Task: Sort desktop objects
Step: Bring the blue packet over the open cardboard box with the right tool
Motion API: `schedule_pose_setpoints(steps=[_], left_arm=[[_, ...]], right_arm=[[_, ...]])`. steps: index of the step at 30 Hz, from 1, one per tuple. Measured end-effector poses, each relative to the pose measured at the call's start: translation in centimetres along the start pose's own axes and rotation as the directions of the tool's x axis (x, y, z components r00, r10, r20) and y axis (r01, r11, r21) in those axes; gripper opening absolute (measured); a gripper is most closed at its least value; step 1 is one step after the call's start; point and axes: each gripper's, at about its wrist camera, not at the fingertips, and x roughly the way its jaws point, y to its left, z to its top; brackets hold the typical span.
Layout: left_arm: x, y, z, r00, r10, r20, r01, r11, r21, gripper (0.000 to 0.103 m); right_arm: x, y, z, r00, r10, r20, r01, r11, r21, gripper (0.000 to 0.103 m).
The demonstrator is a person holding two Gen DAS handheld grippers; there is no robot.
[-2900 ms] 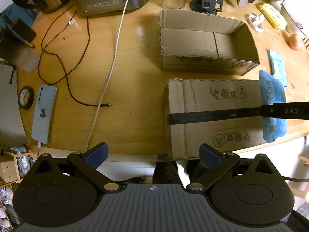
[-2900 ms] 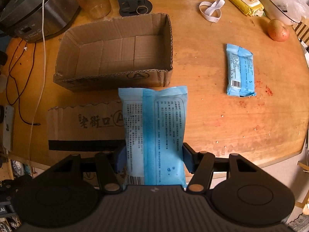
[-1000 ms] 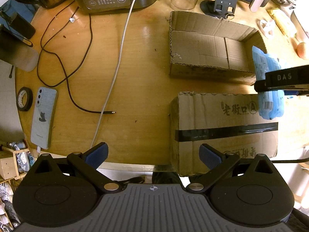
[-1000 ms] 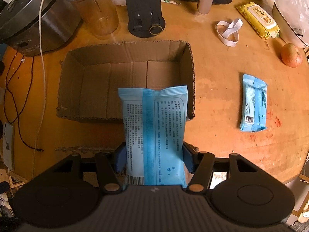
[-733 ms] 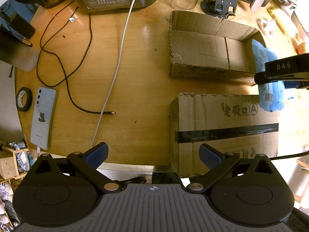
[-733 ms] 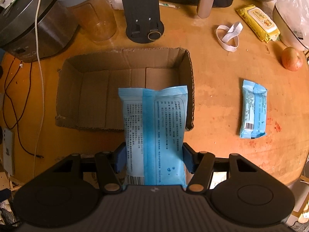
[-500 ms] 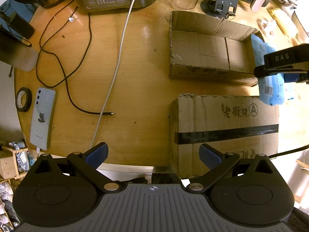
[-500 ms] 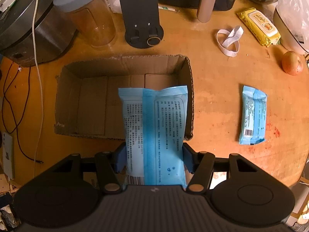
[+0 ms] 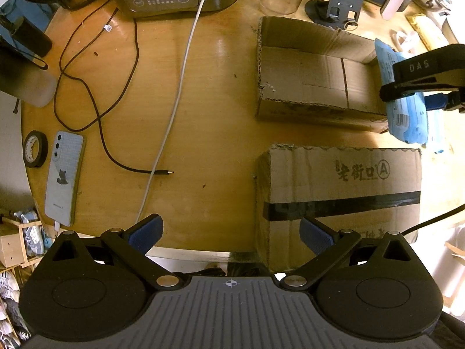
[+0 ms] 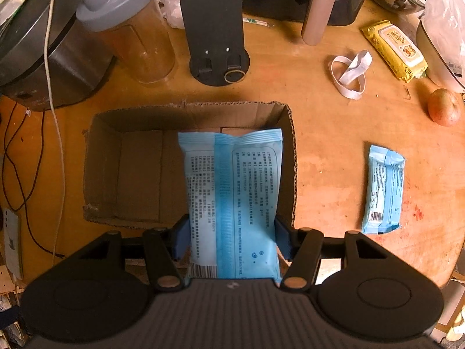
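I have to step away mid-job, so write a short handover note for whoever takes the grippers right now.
Right gripper: shut on the large blue packet, held above the right end of the open cardboard box.
Left gripper: open, holding nothing, near the table edge by the taped box.
Done: nothing in the open box yet.
Left: release this packet into the box; the smaller blue packet lies on the table to its right.

Open box (image 10: 139,171) ahead of me on counter (image 10: 334,133); held packet (image 10: 232,200) over its right end; second packet (image 10: 383,186) right of it.
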Motion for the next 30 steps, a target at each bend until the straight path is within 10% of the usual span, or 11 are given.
schedule_pose_setpoints(steps=[30], left_arm=[[0.4, 0.1, 0.6, 1.0, 0.005, -0.012, -0.005, 1.0, -0.01, 0.103]], right_arm=[[1.0, -0.2, 3.6, 1.0, 0.0, 0.008, -0.001, 1.0, 0.011, 0.058]])
